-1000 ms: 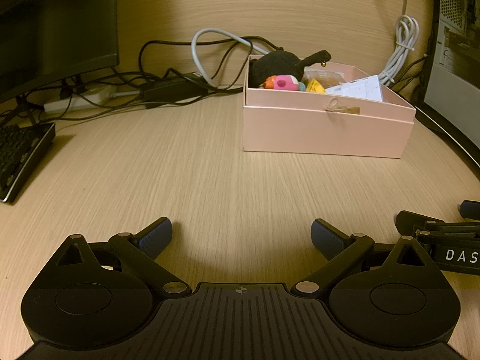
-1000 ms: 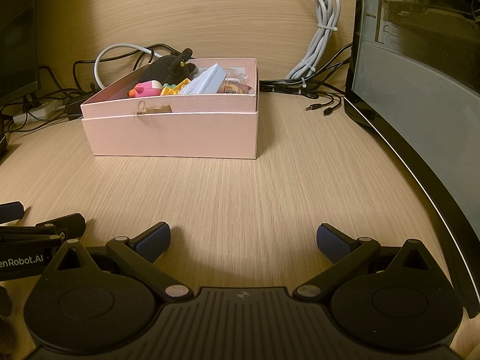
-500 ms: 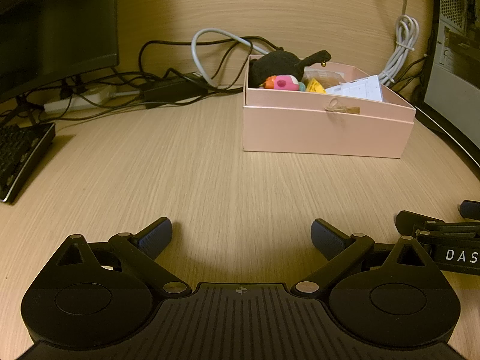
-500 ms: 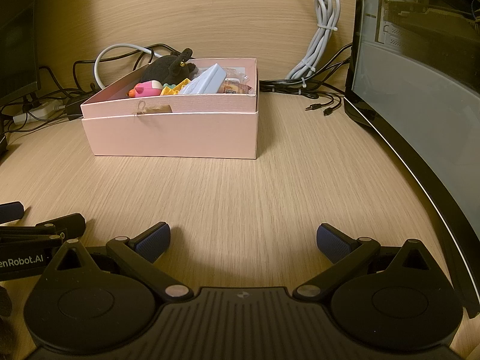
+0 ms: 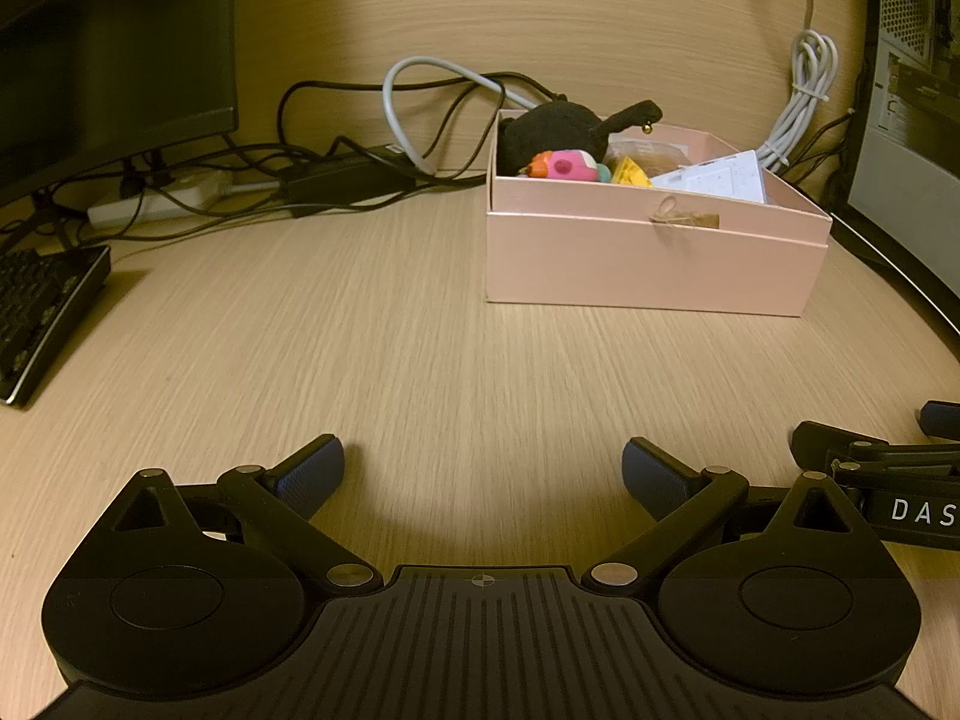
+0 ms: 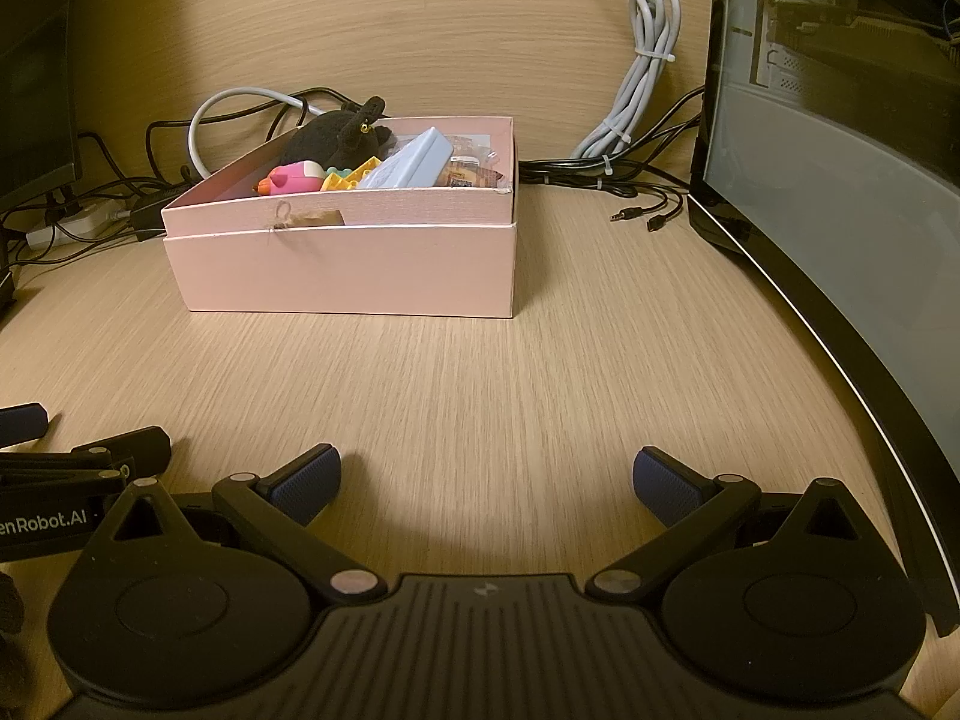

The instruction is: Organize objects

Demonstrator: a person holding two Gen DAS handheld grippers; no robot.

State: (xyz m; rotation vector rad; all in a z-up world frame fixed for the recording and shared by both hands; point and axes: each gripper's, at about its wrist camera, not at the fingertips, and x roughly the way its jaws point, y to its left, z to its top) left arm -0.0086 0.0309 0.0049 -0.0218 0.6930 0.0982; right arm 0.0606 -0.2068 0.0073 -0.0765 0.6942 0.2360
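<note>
Box (image 5: 648, 264) sits ahead of the left gripper (image 5: 483, 471) and a bit off to its right, well apart from the fingertips, on the wooden desk (image 5: 420, 360). It's a pink one, lid off, and pretty full — a black plush toy (image 5: 555, 129) pokes up at the far end, with a pink toy (image 5: 567, 165), something yellow (image 5: 627, 171) and a white card (image 5: 720, 177) packed in closer to the front wall. A little string tag (image 5: 684, 217) hangs on that front wall.

Left gripper is released, fingers spread wide with nothing between them, just bare desk. Same story for the right gripper (image 6: 486, 477): splayed apart, empty, low over the desk. From its camera the box (image 6: 348, 264) is ahead and slightly to its left, also well apart. You can see the plush toy (image 6: 336, 135), pink toy (image 6: 294, 177), a yellow block (image 6: 351, 177) and a pale blue flat thing (image 6: 414, 162) leaning inside, plus some small packets at the far right corner that I can't really make out.

The two grippers are side by side — each one catches the edge of the other in its view.

Around the edges: a keyboard (image 5: 42, 312) far to the left gripper's left, a monitor (image 5: 108, 54) above it, a tangle of black cables (image 5: 336, 162) behind the box, a bundled grey cable (image 6: 642, 78) ahead of the right gripper, and a computer case (image 6: 840, 120) along its right.
</note>
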